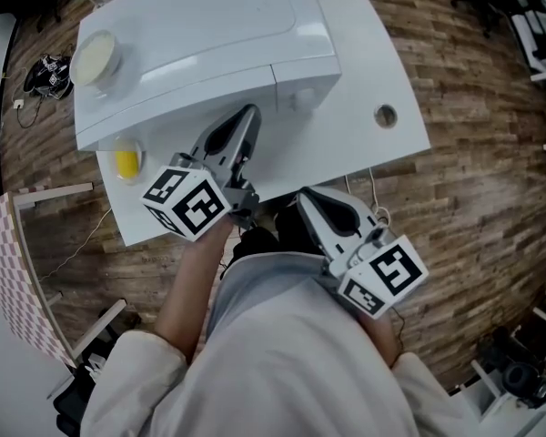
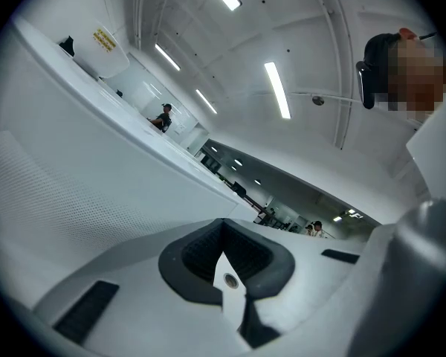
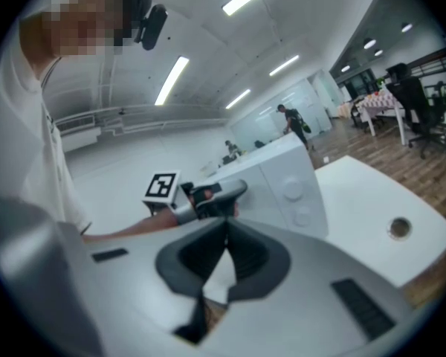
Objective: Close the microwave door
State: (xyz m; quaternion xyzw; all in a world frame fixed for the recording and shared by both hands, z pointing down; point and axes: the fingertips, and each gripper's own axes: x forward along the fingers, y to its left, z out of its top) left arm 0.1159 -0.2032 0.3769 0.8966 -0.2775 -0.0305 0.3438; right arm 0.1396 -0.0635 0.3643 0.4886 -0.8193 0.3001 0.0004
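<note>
Neighbouring the microwave (image 1: 209,44): yellow cup (image 1: 126,163), cream-lidded tub (image 1: 95,58).

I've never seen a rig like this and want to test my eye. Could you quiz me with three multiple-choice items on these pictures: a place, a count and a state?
1. Where is the cream dish?
A. on the microwave
B. on the floor
C. in a gripper

2. How many knobs has the microwave?
A. one
B. two
C. four

3. The right gripper has its jaws:
A. shut, empty
B. wide apart
C. on a cup

Answers:
1 A, the dish lies on the microwave's top.
2 B, two knobs show on its front.
3 A, the jaws meet with nothing between them.
</note>
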